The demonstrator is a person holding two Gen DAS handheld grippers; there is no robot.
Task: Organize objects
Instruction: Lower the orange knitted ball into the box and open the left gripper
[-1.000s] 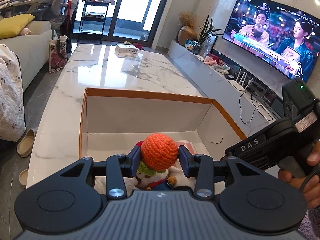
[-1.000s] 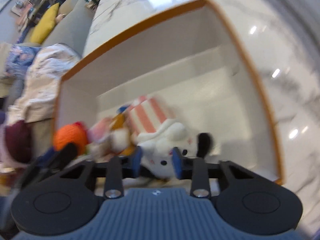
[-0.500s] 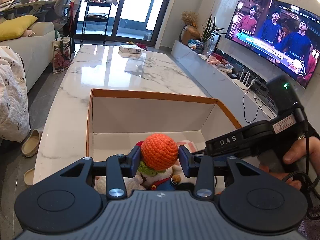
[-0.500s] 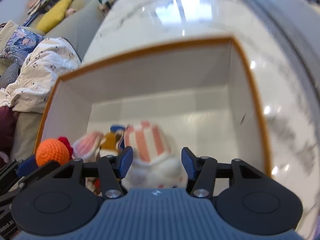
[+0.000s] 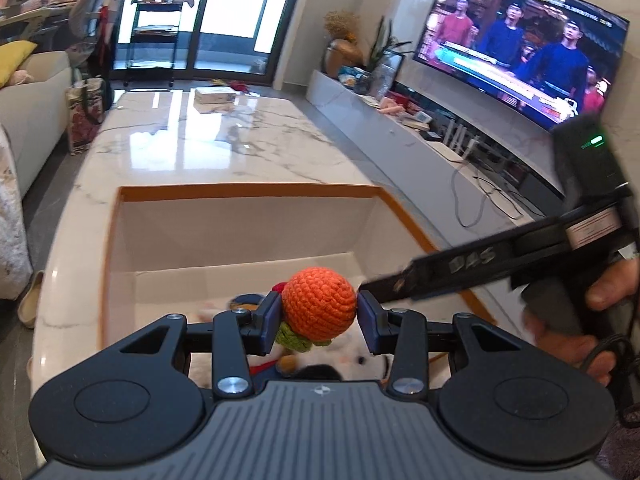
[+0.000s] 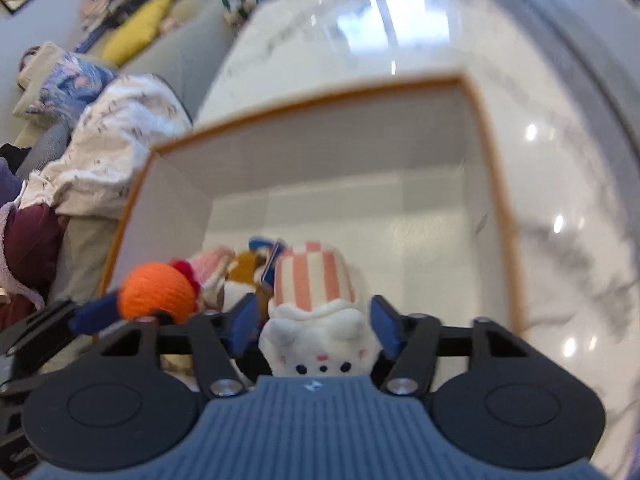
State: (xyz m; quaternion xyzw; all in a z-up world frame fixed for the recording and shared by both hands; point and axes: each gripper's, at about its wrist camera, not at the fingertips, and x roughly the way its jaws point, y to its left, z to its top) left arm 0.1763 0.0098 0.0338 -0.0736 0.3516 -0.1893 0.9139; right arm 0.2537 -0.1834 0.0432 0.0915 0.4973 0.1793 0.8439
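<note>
An orange crocheted ball (image 5: 319,302) with a green leafy base hangs over the near end of a white box with an orange rim (image 5: 248,191), and my left gripper (image 5: 319,314) is shut on it. In the right wrist view that ball (image 6: 158,294) shows at the left. My right gripper (image 6: 314,320) hovers over the box (image 6: 304,100) with its jaws opening. Between them lies a white plush animal (image 6: 320,344) in a pink-striped hat. The pads stand clear of its sides. The right gripper's black body (image 5: 480,264) crosses the left wrist view, held by a hand (image 5: 612,288).
Other small plush toys (image 6: 236,274) lie in the box's near left corner; its far half is bare. The box stands on a marble table (image 5: 200,140) with a small carton (image 5: 214,96) at the far end. A sofa with a blanket (image 6: 112,140) lies left, a TV (image 5: 520,52) right.
My right gripper's jaws have spread and let go of the white plush, which now lies in the box, and the gripper has lifted. The left gripper still grips the orange ball and has shifted a little.
</note>
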